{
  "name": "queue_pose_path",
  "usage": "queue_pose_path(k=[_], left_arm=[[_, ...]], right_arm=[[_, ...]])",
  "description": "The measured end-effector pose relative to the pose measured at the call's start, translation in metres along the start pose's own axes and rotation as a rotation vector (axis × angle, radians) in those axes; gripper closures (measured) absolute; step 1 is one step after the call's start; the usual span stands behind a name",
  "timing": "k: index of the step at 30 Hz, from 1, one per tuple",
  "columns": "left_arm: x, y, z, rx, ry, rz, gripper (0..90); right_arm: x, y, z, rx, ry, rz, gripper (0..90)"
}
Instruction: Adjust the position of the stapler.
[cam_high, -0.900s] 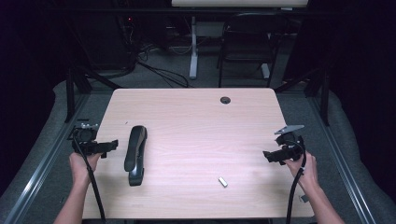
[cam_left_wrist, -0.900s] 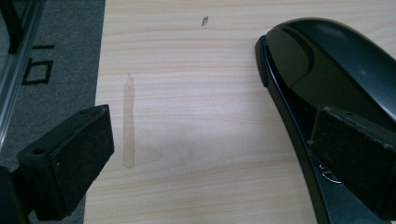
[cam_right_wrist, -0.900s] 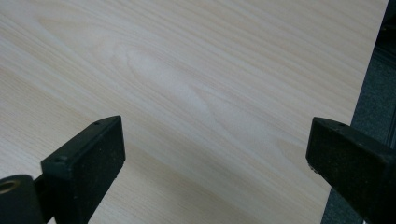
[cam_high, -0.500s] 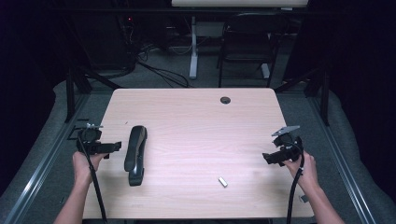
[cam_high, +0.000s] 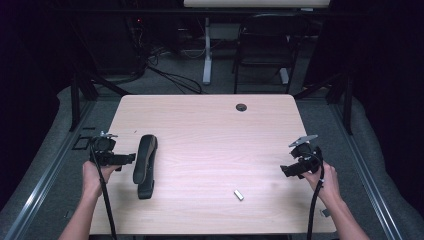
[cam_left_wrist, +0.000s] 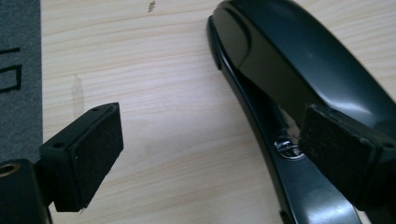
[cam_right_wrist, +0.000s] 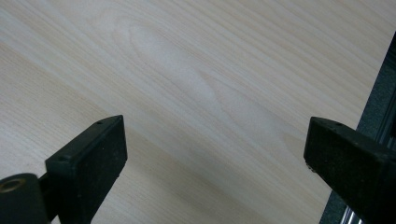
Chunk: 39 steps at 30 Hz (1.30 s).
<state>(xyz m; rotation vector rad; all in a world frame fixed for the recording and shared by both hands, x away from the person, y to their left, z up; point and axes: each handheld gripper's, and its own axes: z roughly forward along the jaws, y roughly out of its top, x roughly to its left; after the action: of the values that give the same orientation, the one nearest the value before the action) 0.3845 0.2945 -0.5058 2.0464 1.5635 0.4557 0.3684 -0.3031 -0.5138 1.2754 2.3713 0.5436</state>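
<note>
The left gripper (cam_high: 129, 159) hovers just beside the black stapler (cam_high: 144, 165) on the worktop (cam_high: 210, 130), fingers (cam_left_wrist: 95, 154) wide and holding nothing. The right gripper (cam_high: 285, 171), well apart near the worktop's right edge, also has its fingers spread wide over bare wood.

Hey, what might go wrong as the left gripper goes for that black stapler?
The left gripper stands open beside the stapler, not around it; closing now would likely push it aside. Its glossy curved top may slip between the pads. A shove could send it toward the small metal piece.
</note>
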Motion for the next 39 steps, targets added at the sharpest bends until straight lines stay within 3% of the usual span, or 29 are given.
queue_pose_path(k=[3, 5, 7, 14, 17, 22, 24, 27, 30, 39], left_arm=[[-0.004, 0.002, -0.006, -0.023, -0.010, 0.003, 6.5], [-0.005, 0.004, -0.013, -0.044, -0.051, -0.012, 4.4], [-0.011, 0.006, -0.015, -0.057, -0.037, 0.001, 4.3], [-0.034, 0.009, -0.018, -0.016, -0.087, 0.052, 5.4], [-0.041, 0.007, -0.019, -0.004, -0.110, 0.037, 14.7], [-0.052, -0.003, -0.018, 0.030, -0.113, 0.049, 18.6], [-0.056, -0.007, -0.017, 0.056, -0.114, 0.059, 24.1], [-0.060, -0.011, -0.013, 0.091, -0.117, 0.060, 28.3], [-0.061, -0.013, -0.013, 0.088, -0.146, 0.048, 33.9], [-0.063, -0.016, -0.016, 0.079, -0.134, 0.018, 38.3]], right_arm=[[0.001, 0.000, 0.000, 0.004, 0.001, -0.006, 5.9], [0.001, 0.001, 0.001, 0.005, 0.006, -0.007, 6.0], [0.000, 0.000, 0.002, 0.015, 0.005, -0.007, 6.5], [0.002, 0.001, 0.003, 0.020, 0.006, -0.011, 7.0], [0.002, 0.001, 0.003, 0.025, 0.008, -0.016, 7.7], [0.002, 0.000, 0.003, 0.031, 0.008, -0.025, 8.5], [0.003, 0.000, 0.003, 0.031, 0.006, -0.025, 8.6], [0.003, 0.001, 0.004, 0.031, 0.006, -0.028, 8.8], [0.004, 0.001, 0.004, 0.035, 0.008, -0.033, 9.0], [0.005, 0.001, 0.005, 0.034, 0.020, -0.039, 10.1]])
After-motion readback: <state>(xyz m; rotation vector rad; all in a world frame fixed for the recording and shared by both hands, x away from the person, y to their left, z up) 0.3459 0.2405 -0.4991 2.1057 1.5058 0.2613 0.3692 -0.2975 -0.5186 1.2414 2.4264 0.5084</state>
